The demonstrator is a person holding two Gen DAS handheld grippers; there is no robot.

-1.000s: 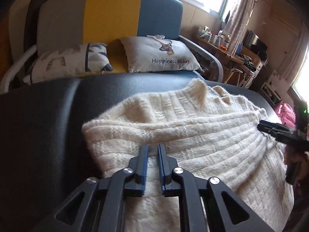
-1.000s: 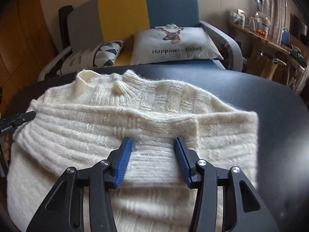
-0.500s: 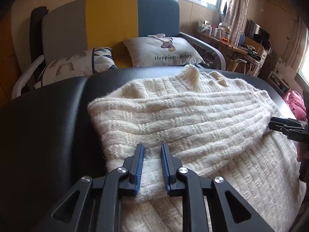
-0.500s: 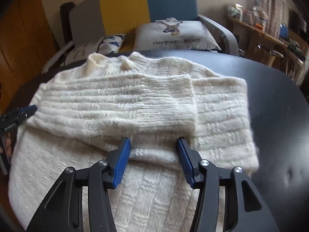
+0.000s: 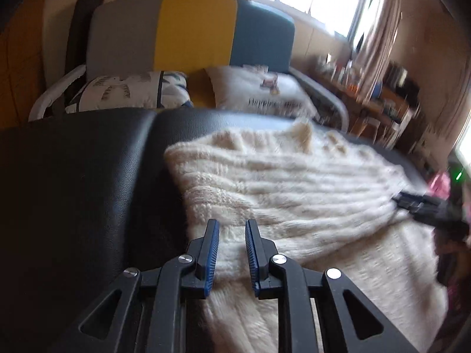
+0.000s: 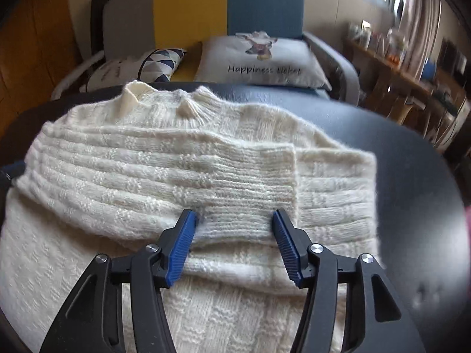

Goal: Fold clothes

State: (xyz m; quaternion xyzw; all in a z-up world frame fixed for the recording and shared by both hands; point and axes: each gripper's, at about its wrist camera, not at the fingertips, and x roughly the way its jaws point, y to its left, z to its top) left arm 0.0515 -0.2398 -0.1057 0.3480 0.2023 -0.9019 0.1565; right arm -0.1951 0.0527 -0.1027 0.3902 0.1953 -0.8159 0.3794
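A: Nearest, bottom centre?
B: The right gripper (image 6: 234, 225) is spread wide over a folded sleeve of the cream sweater (image 6: 164, 173), gripping nothing. The left gripper (image 5: 231, 236) is parted narrowly, empty, at the sweater's edge.
A: Underneath?
B: A black padded table (image 5: 76, 182).
A: Any writing?
B: On the pillow (image 6: 262, 61), upper centre: "Happiness ticket", on a grey-yellow-blue sofa (image 6: 188, 6).

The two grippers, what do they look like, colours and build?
Both match. The left gripper and the right gripper are matte black plastic, with triangular cut-outs in the arms, round silver pivot screws, and two fingers faced with ribbed blue pads. No cables, sleeves or readable markings show.
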